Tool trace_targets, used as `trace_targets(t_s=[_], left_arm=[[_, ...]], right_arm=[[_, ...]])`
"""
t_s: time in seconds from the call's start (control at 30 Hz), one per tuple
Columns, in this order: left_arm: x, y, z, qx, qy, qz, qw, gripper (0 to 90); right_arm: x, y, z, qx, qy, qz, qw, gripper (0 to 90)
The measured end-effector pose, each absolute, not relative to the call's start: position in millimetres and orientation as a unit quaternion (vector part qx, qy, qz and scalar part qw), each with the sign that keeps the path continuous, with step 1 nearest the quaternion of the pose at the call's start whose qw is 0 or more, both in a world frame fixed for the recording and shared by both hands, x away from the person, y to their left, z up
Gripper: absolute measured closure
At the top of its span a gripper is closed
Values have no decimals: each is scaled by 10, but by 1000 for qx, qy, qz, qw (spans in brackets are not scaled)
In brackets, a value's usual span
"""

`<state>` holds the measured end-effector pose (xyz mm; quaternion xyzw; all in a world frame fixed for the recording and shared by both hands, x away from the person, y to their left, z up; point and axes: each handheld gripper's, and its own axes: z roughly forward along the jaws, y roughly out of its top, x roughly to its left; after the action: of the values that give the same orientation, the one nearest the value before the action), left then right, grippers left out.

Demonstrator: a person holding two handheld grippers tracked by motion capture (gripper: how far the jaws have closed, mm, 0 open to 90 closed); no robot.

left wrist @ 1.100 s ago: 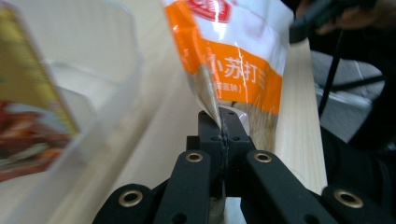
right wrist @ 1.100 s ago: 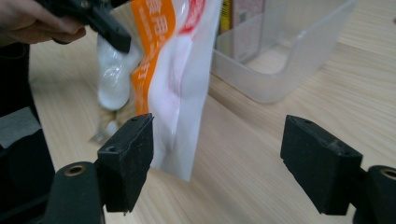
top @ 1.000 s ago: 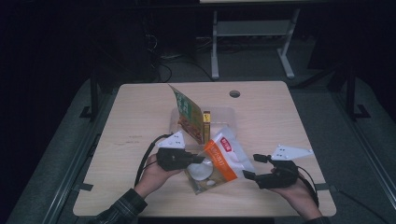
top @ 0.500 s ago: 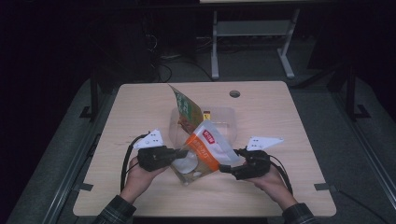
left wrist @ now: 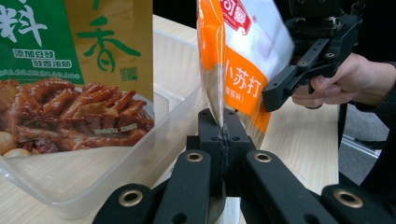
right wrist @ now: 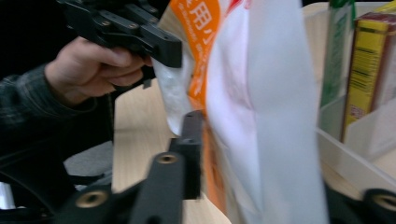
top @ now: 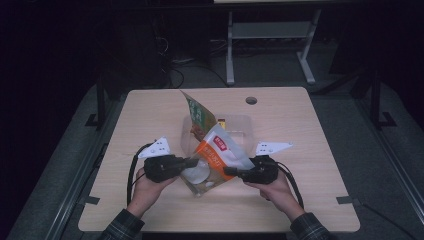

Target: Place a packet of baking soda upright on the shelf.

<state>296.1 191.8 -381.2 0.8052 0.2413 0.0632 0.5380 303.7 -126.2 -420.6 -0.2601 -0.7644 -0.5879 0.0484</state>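
Left hand-held gripper (top: pixel 192 162) pinching the left edge of an orange-and-white bag (top: pixel 215 160), jaws pressed tight on its seam in the left gripper view. Right hand-held gripper (top: pixel 229 171) at the bag's right edge, jaws just now closing, one on each side of the bag (right wrist: pixel 243 107) in the right gripper view; cannot tell whether the pads already press. Bag held up tilted between the two, just above the near middle of the bench.

Pale wooden bench (top: pixel 310 135) with a round cable hole (top: pixel 251 100) near the far edge; dark carpeted floor all round, a white-legged frame (top: pixel 270 40) standing beyond, the room otherwise dim.

Clear plastic tub (top: pixel 240 125) at the bench's middle, just behind the bag. Inside it, standing tilted, a green-and-gold food packet (top: pixel 197 112) printed with braised meat, close up in the left gripper view (left wrist: pixel 74 70). Beside that packet, a small yellow box (top: pixel 221 121) upright in the tub, seen against the tub wall in the right gripper view (right wrist: pixel 366 65).
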Motion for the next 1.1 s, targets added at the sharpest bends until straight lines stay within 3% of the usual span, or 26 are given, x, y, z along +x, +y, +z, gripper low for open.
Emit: trace_targets(t_s=[0.1, 0.7, 1.1], left_arm=[[2971, 1914, -3821, 805, 241, 64, 538, 897], [2956, 1681, -4013, 829, 226, 57, 509, 882], [2940, 1616, -4020, 834, 212, 64, 505, 708]], right_arm=[[3027, -1260, -4193, -255, -763, -592, 47, 891], [2928, -1196, -3987, -192, -766, -609, 79, 900], [2843, -1338, -3899, -181, -763, -616, 71, 900]])
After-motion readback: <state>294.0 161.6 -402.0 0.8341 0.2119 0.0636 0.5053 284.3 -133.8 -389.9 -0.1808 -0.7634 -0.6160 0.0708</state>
